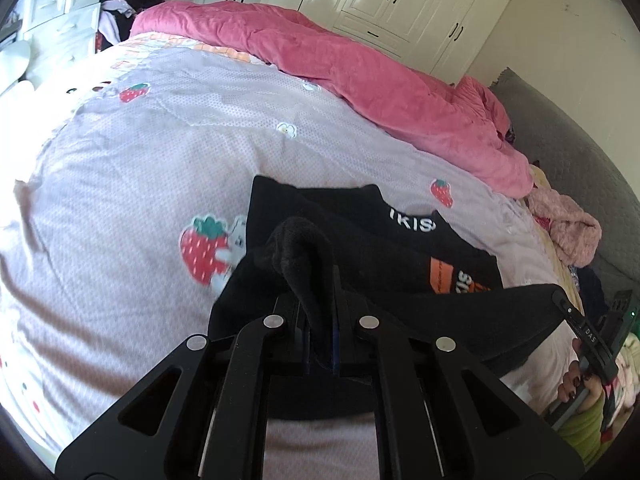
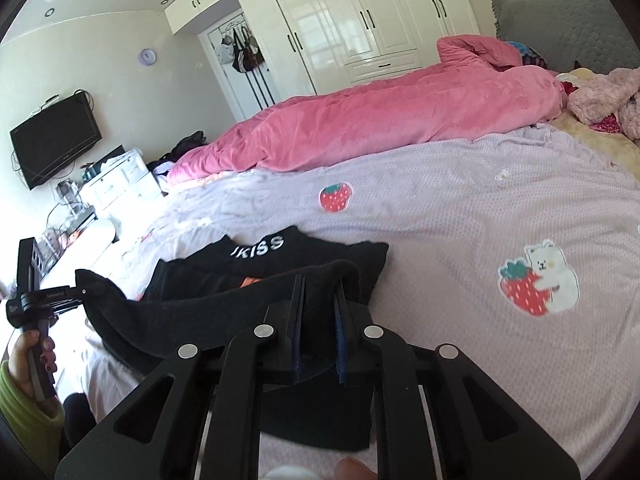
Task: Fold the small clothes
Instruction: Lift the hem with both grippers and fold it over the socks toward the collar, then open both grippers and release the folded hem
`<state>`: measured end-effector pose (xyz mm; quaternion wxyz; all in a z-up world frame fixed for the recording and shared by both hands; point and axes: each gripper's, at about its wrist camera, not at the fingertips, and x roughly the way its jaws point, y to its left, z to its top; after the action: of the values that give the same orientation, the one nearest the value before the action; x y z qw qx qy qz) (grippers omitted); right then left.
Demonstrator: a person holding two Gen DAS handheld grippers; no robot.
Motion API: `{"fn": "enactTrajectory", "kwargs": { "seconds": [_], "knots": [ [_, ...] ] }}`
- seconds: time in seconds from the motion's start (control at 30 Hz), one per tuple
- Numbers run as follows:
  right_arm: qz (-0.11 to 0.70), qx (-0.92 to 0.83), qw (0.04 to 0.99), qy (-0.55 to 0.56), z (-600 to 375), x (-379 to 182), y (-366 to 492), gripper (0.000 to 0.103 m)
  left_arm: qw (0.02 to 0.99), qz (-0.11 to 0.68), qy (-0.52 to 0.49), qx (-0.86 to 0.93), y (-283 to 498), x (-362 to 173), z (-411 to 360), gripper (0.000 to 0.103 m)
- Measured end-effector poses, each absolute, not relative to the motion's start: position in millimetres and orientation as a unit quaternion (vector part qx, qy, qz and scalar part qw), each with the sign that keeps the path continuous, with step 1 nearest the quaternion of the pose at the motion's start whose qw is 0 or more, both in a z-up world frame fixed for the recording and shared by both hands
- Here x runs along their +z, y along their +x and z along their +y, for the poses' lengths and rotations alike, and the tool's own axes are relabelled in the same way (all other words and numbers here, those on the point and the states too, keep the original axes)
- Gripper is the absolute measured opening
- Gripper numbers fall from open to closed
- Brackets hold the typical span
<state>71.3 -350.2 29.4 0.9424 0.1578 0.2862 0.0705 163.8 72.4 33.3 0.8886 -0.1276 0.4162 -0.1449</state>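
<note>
Left wrist | black garment [image 1: 400, 248] stretched lengthwise between both grippers, lifted

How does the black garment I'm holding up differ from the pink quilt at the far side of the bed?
The black garment is small; the pink quilt runs along most of the bed. The garment is partly lifted, pinched by the left gripper and right gripper; the quilt lies untouched in a bunched heap. The garment carries white lettering; the quilt is plain. Both rest on the strawberry-print sheet.
</note>
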Motion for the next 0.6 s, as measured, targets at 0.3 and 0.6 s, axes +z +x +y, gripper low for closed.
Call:
{"fn": "enactTrajectory", "kwargs": {
  "seconds": [0.3, 0.6],
  "knots": [
    [0.317, 0.030, 0.931, 0.177, -361.9, 7.3, 121.4, 0.011, 0.880, 0.435, -0.143, -0.122, 218.7, 5.3, 74.9, 0.002],
    [0.351, 0.013, 0.914, 0.202, -365.7, -19.6, 142.9, 0.014, 0.880, 0.421, -0.171, -0.136, 226.8, -6.0, 80.2, 0.010]
  ]
}}
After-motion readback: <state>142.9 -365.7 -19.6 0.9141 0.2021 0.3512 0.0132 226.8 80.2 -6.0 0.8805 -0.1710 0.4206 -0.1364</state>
